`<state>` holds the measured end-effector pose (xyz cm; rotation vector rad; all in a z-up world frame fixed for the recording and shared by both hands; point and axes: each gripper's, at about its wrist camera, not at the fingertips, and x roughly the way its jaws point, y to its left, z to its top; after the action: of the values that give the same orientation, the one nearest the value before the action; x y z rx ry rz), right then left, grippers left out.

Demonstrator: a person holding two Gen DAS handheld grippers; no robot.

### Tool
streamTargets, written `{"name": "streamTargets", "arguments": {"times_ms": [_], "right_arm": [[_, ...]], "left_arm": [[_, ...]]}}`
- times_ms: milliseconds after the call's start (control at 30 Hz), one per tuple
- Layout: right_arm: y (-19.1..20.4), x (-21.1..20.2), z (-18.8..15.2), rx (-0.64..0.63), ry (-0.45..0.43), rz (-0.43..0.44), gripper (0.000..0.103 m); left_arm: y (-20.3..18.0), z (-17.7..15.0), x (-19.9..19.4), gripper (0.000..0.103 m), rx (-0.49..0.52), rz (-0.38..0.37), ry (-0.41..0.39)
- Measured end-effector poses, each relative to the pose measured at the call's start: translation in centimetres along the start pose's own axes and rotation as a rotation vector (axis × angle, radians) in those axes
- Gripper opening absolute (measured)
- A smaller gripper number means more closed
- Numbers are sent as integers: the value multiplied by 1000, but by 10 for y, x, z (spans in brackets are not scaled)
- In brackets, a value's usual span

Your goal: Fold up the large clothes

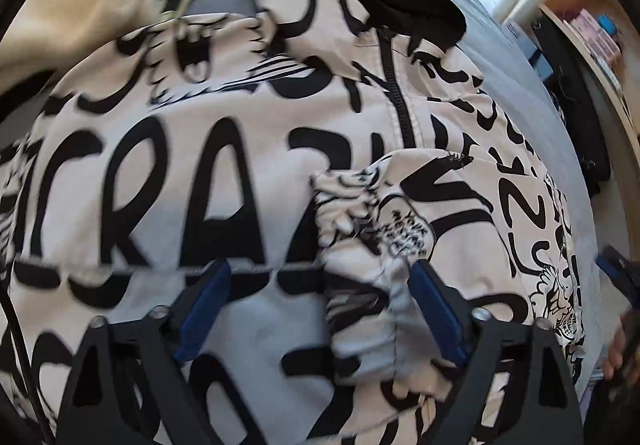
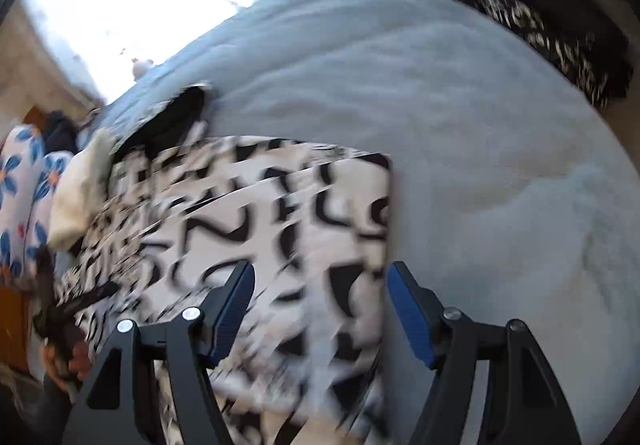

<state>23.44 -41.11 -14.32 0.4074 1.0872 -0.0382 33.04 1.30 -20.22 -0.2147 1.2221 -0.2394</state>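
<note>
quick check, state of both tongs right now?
Left tongs: open, holding nothing; a bunched sleeve of the printed jacket lies between the fingers.
Right tongs: open, empty, over the jacket's edge.

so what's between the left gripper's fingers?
Left wrist view: the left gripper stands open over the printed jacket; its bunched sleeve cuff lies between the fingers, unpinched.

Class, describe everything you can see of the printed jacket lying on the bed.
The jacket is pale, soft-looking fabric covered in bold black lettering and cartoon drawings, with a black zip down the front and a black-lined hood at the far end. It lies spread on the grey bedcover, one sleeve folded across the body, its cuff between the open left gripper fingers. The right gripper, open too, straddles its straight side edge.
</note>
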Motion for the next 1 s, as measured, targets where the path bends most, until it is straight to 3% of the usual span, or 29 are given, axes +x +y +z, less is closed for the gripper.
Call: {"name": "streamTargets", "arguments": {"times_ms": [100, 167, 200, 233, 267, 367, 433, 567, 667, 733, 767, 800, 900, 1000], "right_arm": [[-20, 33, 14, 87, 42, 34, 69], [-30, 51, 18, 140, 63, 74, 69], [-33, 60, 21, 156, 71, 87, 69], [-33, 65, 20, 158, 76, 91, 69], [-32, 69, 21, 149, 76, 92, 67], [-19, 67, 26, 58, 53, 37, 11], [-19, 56, 29, 24, -25, -13, 4], [-34, 69, 26, 48, 9, -42, 5], [-34, 52, 21, 71, 26, -24, 13], [-34, 34, 12, 89, 45, 30, 26], [-31, 22, 4, 76, 38, 26, 37], [-26, 9, -6, 46, 24, 12, 41], [-6, -25, -37, -54, -14, -35, 41], [19, -45, -67, -117, -21, -13, 41]], "left_arm": [[-12, 7, 7, 88, 47, 3, 5], [-20, 11, 9, 69, 74, 1, -1], [-25, 12, 10, 44, 89, 0, -2], [-30, 15, 12, 29, 102, 32, -3], [-32, 17, 12, 28, 106, 49, -12], [-34, 24, 6, 21, 118, 53, -66], [-33, 27, 1, 18, 116, 50, -122], [-28, 24, 20, 21, 105, 59, -103], [-30, 19, 15, 26, 109, 87, -120], [-28, 16, 5, 33, 98, 77, -103], [-27, 13, -4, 35, 97, 77, -109], [-28, 9, -10, 36, 99, 85, -123], [-34, -8, -40, 37, 129, 96, -187], [-49, -27, -55, 37, 155, 75, -202]]}}
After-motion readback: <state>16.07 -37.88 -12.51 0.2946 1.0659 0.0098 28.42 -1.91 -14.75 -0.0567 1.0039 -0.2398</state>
